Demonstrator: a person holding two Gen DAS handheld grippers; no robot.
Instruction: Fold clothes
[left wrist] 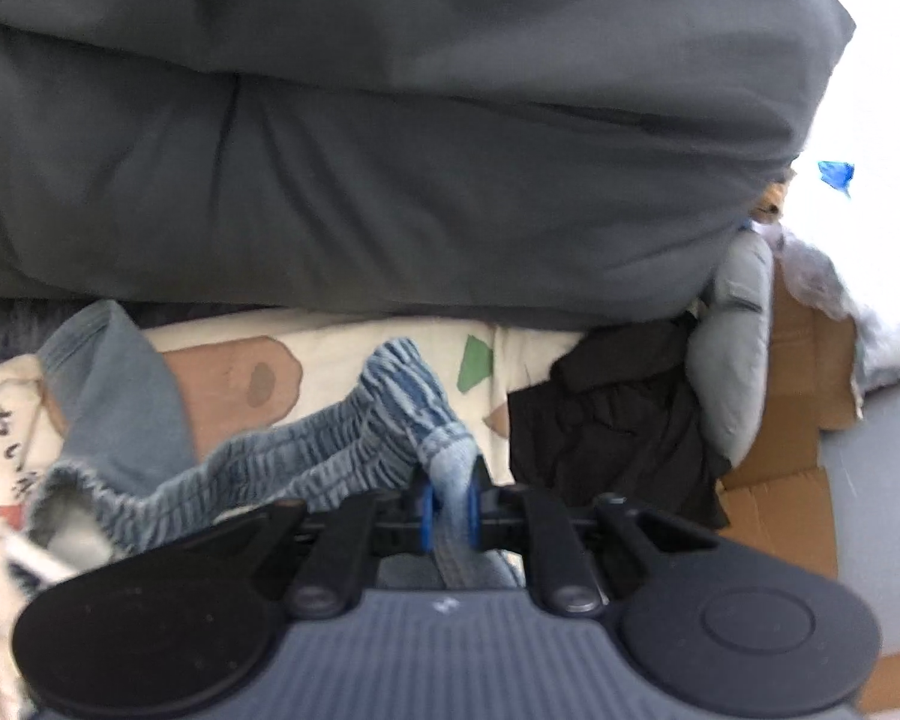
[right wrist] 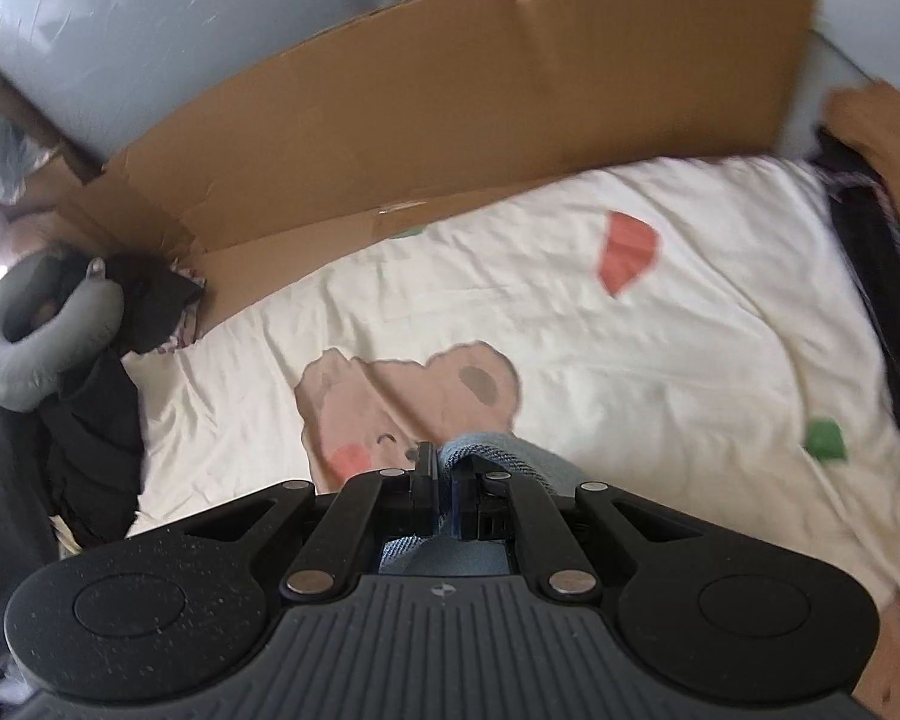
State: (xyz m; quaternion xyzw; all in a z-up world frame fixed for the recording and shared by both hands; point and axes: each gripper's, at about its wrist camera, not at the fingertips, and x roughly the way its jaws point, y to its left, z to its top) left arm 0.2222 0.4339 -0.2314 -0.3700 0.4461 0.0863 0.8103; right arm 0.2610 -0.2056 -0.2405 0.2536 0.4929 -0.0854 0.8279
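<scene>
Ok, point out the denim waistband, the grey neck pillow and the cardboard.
denim waistband [left wrist: 354,438]: left wrist view, on the gathered elastic band.
grey neck pillow [right wrist: 27,354]: right wrist view, on its lower curve.
cardboard [right wrist: 450,96]: right wrist view, middle of the upright panel.

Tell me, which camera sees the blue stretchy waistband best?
The left wrist view: the gathered waistband stretches across the bedsheet into the left gripper. The right wrist view shows only a small denim bit pinched in the right gripper.

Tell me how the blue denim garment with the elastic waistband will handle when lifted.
Probably floppy: the denim garment sags from the left tongs. Its gathered waistband likely stretches when pulled. Seemingly grippy, since the right tongs hold it by an edge.
</scene>
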